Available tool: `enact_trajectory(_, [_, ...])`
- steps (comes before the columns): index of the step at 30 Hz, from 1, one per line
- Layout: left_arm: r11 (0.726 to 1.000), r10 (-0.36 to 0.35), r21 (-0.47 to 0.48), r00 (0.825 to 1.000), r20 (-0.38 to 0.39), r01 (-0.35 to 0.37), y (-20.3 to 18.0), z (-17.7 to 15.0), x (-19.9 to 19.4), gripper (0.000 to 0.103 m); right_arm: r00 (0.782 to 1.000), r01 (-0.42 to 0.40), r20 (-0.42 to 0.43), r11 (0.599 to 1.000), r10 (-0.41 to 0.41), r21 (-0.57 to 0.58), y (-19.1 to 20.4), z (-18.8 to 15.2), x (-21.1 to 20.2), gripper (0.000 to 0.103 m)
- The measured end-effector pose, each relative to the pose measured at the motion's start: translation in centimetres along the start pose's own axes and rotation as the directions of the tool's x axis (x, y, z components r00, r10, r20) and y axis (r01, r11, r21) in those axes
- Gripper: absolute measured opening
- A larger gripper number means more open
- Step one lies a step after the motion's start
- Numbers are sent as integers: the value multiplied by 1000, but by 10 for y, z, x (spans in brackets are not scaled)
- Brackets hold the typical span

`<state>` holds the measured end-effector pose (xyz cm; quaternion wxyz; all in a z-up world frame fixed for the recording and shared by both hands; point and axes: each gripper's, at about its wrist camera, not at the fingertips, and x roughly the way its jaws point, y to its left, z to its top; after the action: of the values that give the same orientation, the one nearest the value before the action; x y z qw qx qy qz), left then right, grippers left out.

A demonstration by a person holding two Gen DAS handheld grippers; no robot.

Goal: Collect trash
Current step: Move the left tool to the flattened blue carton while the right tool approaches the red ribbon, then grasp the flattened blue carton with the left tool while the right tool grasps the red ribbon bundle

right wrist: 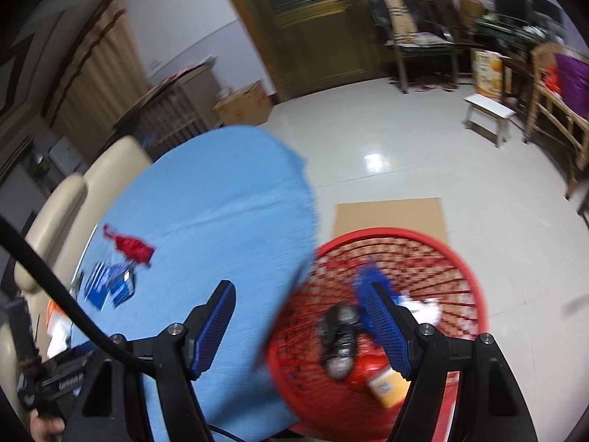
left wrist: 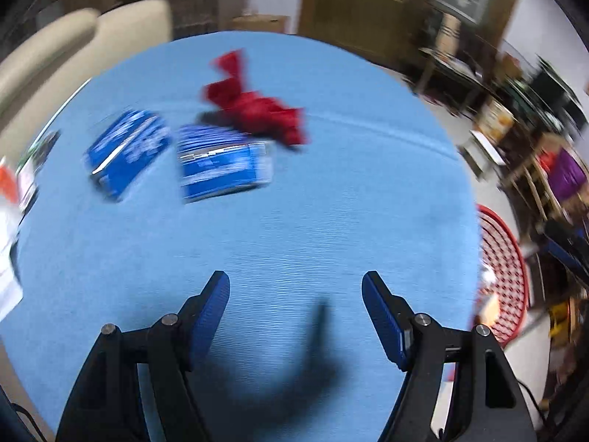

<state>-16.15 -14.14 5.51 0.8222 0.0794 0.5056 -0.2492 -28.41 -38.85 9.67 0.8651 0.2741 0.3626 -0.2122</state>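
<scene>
On the blue tablecloth (left wrist: pixel 294 202) lie a crumpled red wrapper (left wrist: pixel 257 110) and two blue packets (left wrist: pixel 127 151) (left wrist: pixel 224 164). My left gripper (left wrist: pixel 295 283) hangs open above bare cloth in front of them, with nothing between its fingers. The right wrist view is blurred. In it my right gripper (right wrist: pixel 300 291) is open and empty over the table's edge and the red mesh basket (right wrist: pixel 460 258). The basket holds a dark crumpled lump (right wrist: pixel 340 339), a blue wrapper (right wrist: pixel 368 276), white paper (right wrist: pixel 423 305) and a red and yellow pack (right wrist: pixel 386 386). The red wrapper (right wrist: pixel 129 245) and blue packets (right wrist: pixel 110 283) show far left.
White and orange packaging (left wrist: pixel 7 221) lies at the table's left edge. A cream sofa (left wrist: pixel 55 55) stands behind the table. The basket (left wrist: pixel 504 269) sits on the floor right of the table, on a cardboard sheet (right wrist: pixel 390 213). A white stool (right wrist: pixel 487 114) and wooden furniture stand farther off.
</scene>
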Motion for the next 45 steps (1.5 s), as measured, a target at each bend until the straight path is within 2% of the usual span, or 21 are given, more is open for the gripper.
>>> enact_trajectory(4, [999, 21, -26, 1000, 8, -20, 25, 19, 17, 75, 999, -41, -27, 997, 39, -65, 36, -5, 9, 76])
enact_trajectory(8, [1000, 14, -11, 999, 37, -13, 22, 49, 29, 77, 997, -74, -48, 990, 68, -118, 66, -12, 15, 76])
enact_trajectory(13, [998, 64, 11, 997, 36, -64, 11, 84, 65, 79, 994, -88, -74, 987, 79, -134, 82, -19, 21, 76])
enact_trajectory(15, [995, 103, -1, 994, 32, -103, 12, 92, 76, 79, 994, -88, -83, 987, 78, -133, 82, -19, 23, 76])
enact_trajectory(17, [994, 110, -3, 993, 51, -110, 17, 94, 78, 79, 993, -86, -89, 987, 75, -133, 81, -17, 25, 76])
enact_trajectory(18, [995, 101, -7, 993, 58, -101, 20, 94, 77, 65, 993, -87, -93, 988, 75, -130, 81, -16, 28, 76])
enact_trajectory(19, [995, 103, -4, 993, 66, -103, 23, 92, 75, 57, 993, -88, -95, 988, 76, -129, 81, -14, 30, 76])
enact_trajectory(22, [999, 39, 4, 995, 94, -40, 26, 84, 60, 44, 991, -98, -105, 986, 85, -131, 86, -10, 41, 76])
enact_trajectory(24, [999, 34, 27, 993, 114, -38, 22, 78, 47, 29, 988, -120, -112, 982, 104, -148, 97, -5, 50, 76])
enact_trajectory(26, [999, 31, 36, 993, 118, -35, 20, 71, 38, 27, 986, -139, -115, 975, 120, -172, 109, -2, 58, 76])
enact_trajectory(28, [999, -8, 39, 996, 94, 5, 22, 66, 37, 30, 982, -163, -128, 967, 140, -195, 124, 3, 70, 76])
enact_trajectory(29, [999, -24, 38, 996, 87, 21, 24, 65, 39, 36, 980, -174, -134, 964, 148, -202, 131, 5, 76, 76])
enact_trajectory(30, [998, -46, 34, 996, 73, 44, 28, 64, 42, 50, 978, -185, -137, 961, 159, -207, 137, 7, 79, 76])
enact_trajectory(32, [998, -60, 18, 995, 75, 59, 34, 62, 44, 69, 974, -204, -139, 954, 177, -218, 148, 8, 82, 76])
enact_trajectory(33, [998, -56, 8, 995, 88, 55, 38, 60, 43, 72, 973, -211, -139, 952, 183, -223, 151, 9, 82, 76])
enact_trajectory(36, [997, -80, 18, 993, 84, 79, 40, 59, 42, 73, 971, -217, -150, 948, 186, -233, 155, 4, 86, 76])
enact_trajectory(38, [993, -103, 67, 992, 69, 99, 35, 64, 47, 73, 971, -211, -162, 953, 178, -216, 151, 1, 89, 76])
enact_trajectory(41, [980, -89, 180, 995, 42, 80, 19, 75, 58, 77, 971, -200, -168, 962, 169, -188, 142, 0, 91, 76])
enact_trajectory(45, [961, -80, 267, 997, 7, 75, -1, 85, 72, 78, 974, -193, -159, 964, 164, -182, 140, 4, 89, 76])
